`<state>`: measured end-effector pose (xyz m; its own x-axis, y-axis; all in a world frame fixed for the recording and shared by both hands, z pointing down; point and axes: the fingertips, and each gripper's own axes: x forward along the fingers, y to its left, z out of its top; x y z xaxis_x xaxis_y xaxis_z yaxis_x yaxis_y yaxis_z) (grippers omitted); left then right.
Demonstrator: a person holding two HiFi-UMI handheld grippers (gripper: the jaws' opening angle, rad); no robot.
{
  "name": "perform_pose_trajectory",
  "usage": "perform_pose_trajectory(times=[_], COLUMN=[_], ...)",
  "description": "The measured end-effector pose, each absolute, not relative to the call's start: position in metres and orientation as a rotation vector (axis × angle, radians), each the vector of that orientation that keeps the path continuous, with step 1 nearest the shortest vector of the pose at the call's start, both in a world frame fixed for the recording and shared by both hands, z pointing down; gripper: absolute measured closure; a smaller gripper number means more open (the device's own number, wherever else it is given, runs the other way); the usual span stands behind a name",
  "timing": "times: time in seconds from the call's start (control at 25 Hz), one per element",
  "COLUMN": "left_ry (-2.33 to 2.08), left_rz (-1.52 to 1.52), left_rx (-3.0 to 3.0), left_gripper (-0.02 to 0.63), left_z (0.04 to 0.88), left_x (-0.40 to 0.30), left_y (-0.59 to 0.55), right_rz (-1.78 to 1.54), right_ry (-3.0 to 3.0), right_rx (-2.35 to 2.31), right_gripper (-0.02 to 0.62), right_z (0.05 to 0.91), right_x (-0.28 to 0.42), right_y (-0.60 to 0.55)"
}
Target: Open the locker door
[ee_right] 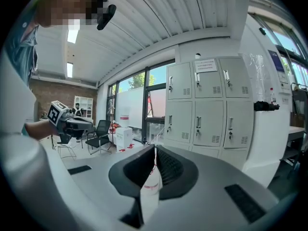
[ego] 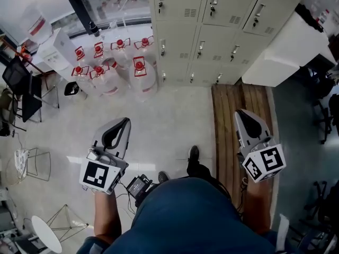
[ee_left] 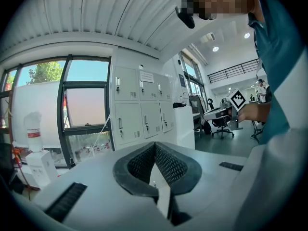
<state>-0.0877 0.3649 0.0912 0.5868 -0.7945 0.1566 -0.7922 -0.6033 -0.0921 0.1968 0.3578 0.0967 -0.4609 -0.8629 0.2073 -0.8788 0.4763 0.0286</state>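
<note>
A bank of pale grey lockers stands ahead against the wall, and every door I can see is closed, each with a small vertical handle. The lockers also show in the left gripper view and the right gripper view, some way off. My left gripper is held low at the left, its jaws shut on nothing. My right gripper is at the right over the wooden planks, also shut and empty. Neither gripper touches a locker.
Several big water jugs with red caps stand on the floor left of the lockers. A white cabinet juts out at the right of them. Wooden planks lie before the lockers. Black chairs stand far left.
</note>
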Motion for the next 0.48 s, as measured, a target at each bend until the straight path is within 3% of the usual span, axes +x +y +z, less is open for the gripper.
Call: perform_pose_trajectory(times=[0.48], left_ry=[1.577], left_rz=[-0.318], left_rx=[-2.689], left_gripper=[0.589], left_z=[0.084], left_x=[-0.034], left_y=[0.290], right_rz=[0.122], right_ry=[-2.663], right_rx=[1.303], right_gripper=[0.557], right_z=[0.101], right_x=[0.230], right_y=[0.231])
